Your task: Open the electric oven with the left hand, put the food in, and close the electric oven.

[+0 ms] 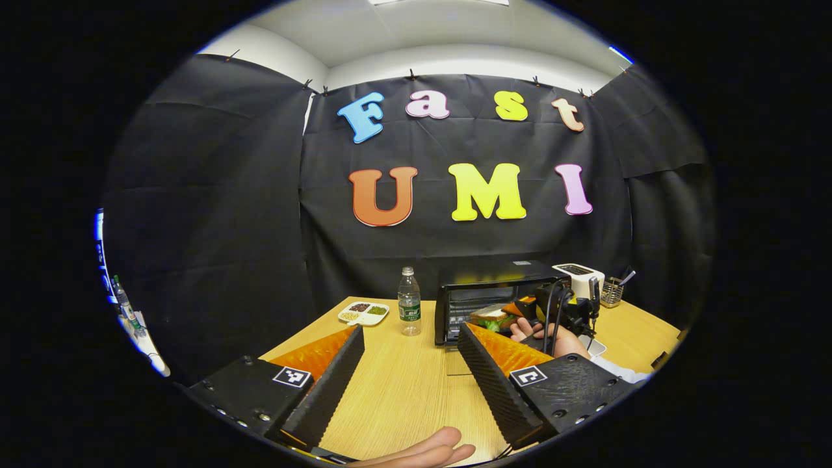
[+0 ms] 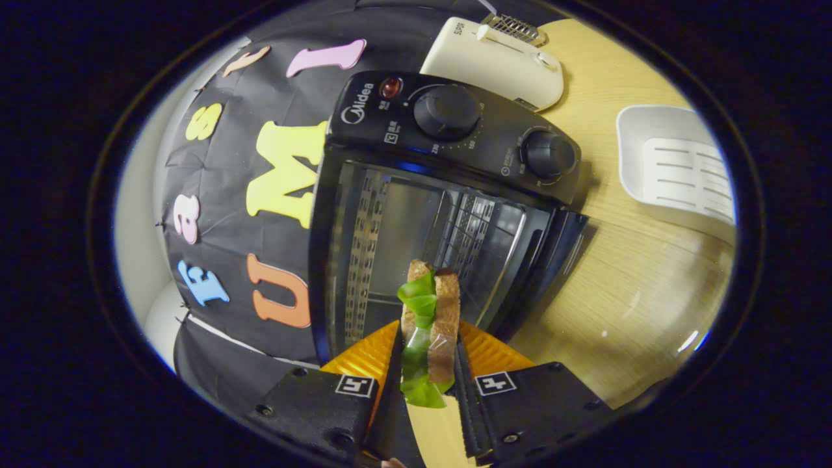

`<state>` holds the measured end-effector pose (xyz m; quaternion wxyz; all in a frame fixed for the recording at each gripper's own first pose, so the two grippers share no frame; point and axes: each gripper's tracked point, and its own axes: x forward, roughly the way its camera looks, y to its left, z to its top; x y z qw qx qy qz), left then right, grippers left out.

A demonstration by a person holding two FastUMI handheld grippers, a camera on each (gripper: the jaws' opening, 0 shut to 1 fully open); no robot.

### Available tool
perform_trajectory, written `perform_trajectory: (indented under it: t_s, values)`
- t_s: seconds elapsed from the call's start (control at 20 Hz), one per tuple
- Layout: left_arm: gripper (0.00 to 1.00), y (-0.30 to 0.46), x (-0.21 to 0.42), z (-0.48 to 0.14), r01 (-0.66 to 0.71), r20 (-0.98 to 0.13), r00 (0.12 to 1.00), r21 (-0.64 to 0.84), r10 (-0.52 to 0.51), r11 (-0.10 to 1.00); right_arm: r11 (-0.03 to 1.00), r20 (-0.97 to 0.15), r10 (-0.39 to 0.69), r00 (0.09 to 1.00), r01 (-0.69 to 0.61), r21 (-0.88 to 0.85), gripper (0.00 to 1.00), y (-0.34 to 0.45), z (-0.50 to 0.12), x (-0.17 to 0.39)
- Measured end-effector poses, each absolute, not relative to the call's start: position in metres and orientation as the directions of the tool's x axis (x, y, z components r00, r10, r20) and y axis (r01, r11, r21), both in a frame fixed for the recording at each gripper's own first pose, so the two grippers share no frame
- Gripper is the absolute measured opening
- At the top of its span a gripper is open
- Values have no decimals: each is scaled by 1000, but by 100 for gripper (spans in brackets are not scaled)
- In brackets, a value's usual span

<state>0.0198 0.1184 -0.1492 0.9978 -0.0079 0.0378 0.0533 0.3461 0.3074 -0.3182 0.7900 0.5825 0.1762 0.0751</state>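
I see the right gripper [image 2: 426,364] with its fingers clamped on the brown-bread sandwich with green lettuce [image 2: 428,325], held on edge at the mouth of the black electric oven [image 2: 448,162], whose door is open. The left gripper [image 1: 409,364] hangs over the light wooden table [image 1: 403,390], fingers wide apart and holding nothing.

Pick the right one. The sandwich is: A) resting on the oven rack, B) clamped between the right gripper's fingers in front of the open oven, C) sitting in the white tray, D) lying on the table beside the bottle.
B: the right gripper is shut on the sandwich, held before the open oven.
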Motion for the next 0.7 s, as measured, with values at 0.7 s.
perform_trajectory:
  t_s: [0.7]
  values:
    - [95, 124, 22, -170, -123, -115, 986, -25, 119, 992, 509, -161, 79, 984, 99, 855, 49, 318, -325, 396]
